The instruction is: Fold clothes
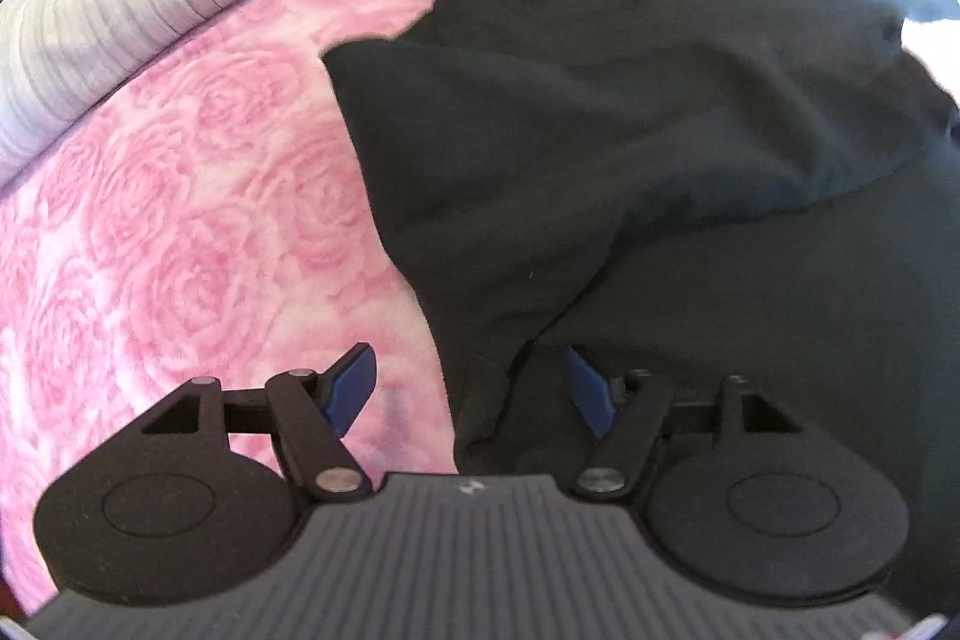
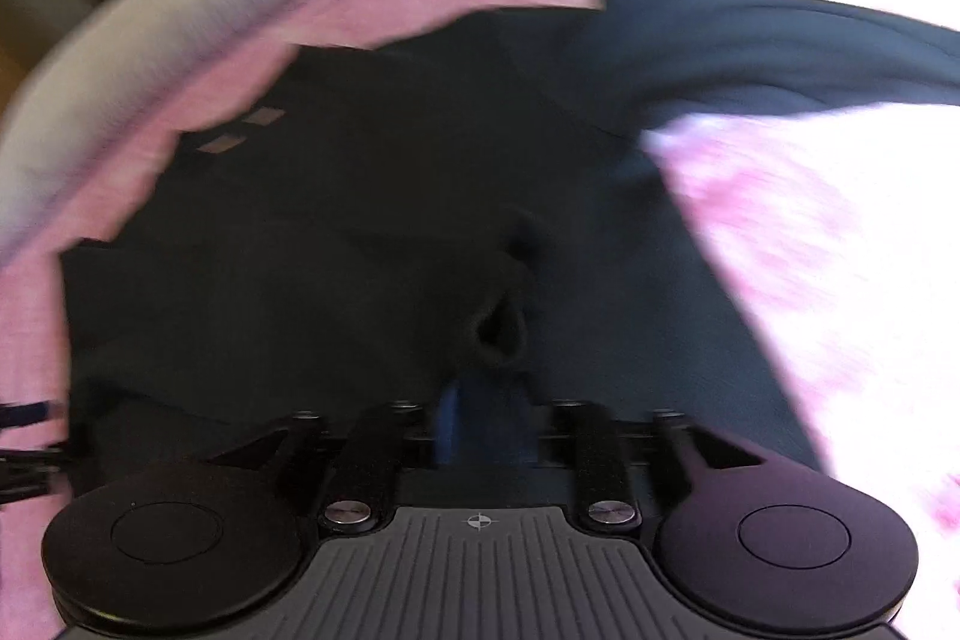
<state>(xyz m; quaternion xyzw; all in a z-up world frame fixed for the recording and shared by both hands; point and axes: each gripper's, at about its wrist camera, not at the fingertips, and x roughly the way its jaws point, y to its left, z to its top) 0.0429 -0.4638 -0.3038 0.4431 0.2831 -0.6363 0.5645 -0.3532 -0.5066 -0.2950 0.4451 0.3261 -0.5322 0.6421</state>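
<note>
A black shirt (image 1: 600, 130) is lying spread on the pink rose bedspread (image 1: 180, 220). The left gripper (image 1: 471, 388) is hanging released, straddling its lower left edge. The right gripper (image 2: 480, 430) is blurred above the shirt's middle; I cannot tell its state.

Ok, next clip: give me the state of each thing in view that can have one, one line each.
Black top: lying on the blanket, partly folded, one layer over the body, wrinkled.
Sleeve cuff: bunched on the top's middle, just ahead of the right fingers.
Pink blanket: spread flat under the top.
Left hand-held gripper: open, straddling the top's edge, not gripping.
Right hand-held gripper: blurred, jaws part open, nothing clamped.
</note>
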